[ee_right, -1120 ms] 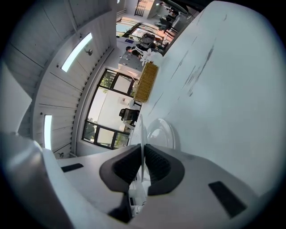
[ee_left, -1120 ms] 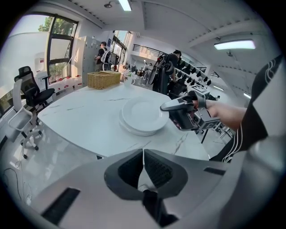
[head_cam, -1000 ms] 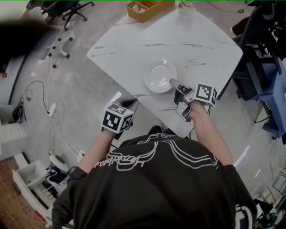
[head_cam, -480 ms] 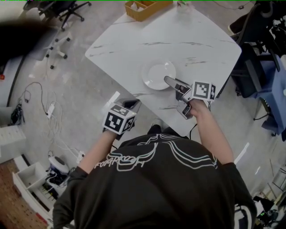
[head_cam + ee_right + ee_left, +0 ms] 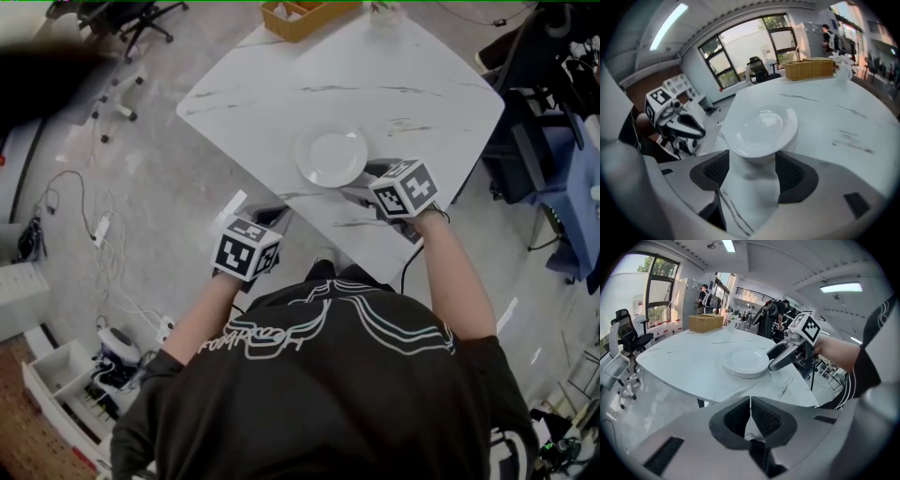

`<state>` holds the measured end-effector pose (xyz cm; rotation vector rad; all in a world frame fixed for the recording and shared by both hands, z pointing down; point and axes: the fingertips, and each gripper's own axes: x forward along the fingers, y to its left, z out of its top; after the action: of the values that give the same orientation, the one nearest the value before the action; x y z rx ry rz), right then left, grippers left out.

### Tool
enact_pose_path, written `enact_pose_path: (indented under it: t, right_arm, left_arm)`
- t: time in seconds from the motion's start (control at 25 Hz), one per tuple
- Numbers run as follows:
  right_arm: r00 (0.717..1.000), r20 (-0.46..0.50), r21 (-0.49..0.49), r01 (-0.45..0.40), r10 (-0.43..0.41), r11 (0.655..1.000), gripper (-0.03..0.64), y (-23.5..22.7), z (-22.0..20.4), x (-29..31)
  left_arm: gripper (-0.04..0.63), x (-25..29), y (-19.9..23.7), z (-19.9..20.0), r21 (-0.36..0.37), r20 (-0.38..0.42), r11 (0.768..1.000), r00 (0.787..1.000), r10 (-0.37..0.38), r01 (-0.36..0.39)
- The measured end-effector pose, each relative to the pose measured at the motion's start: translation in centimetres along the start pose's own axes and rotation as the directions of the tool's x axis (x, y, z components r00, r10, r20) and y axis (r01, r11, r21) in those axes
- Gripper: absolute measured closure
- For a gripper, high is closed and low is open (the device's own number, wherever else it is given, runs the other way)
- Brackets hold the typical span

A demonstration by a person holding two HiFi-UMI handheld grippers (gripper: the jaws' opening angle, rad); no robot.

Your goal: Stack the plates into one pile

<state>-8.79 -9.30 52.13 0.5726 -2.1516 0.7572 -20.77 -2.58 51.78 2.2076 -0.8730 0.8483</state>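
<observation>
Atop veined wht table (image 5: 403,70) sit round glossy plates (image 5: 330,156), stacked.

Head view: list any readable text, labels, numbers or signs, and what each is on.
Black shirt: white lettering, upside down from here and creased; not readable for certain.
Left marker cube: black-and-white square code, no letters or numbers.
Right marker cube: same kind of code, no letters or numbers.
Plates and table: no print visible.

Left tool (image 5: 750,401) jaws together, angled downward, right tool (image 5: 752,164) jaws just opened wide, gripping nothing
</observation>
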Motion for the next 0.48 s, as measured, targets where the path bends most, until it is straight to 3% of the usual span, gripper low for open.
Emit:
enact_pose_path:
  t: [0.12, 0.24, 0.48]
  right_arm:
    - [0.992, -0.106, -0.13, 0.055, -0.069, 0.99, 0.311, -0.3, -0.6, 0.6]
    - [0.977, -0.146, -0.205, 0.123, -0.155, 0.971, 0.312, -0.9, -0.7, 0.8]
    - [0.959, -0.162, -0.214, 0.194, -0.23, 0.957, 0.311, -1.8, -1.2, 0.4]
  left_arm:
    - [0.566, -0.3, -0.1, 0.0, 0.001, 0.011, 1.0, 1.0, -0.004, 0.004]
    - [0.566, -0.8, -0.3, 0.0, 0.0, 0.024, 1.0, 1.0, -0.005, 0.005]
    - [0.566, -1.4, -0.6, 0.3, -0.013, 0.054, 1.0, 0.998, -0.012, 0.012]
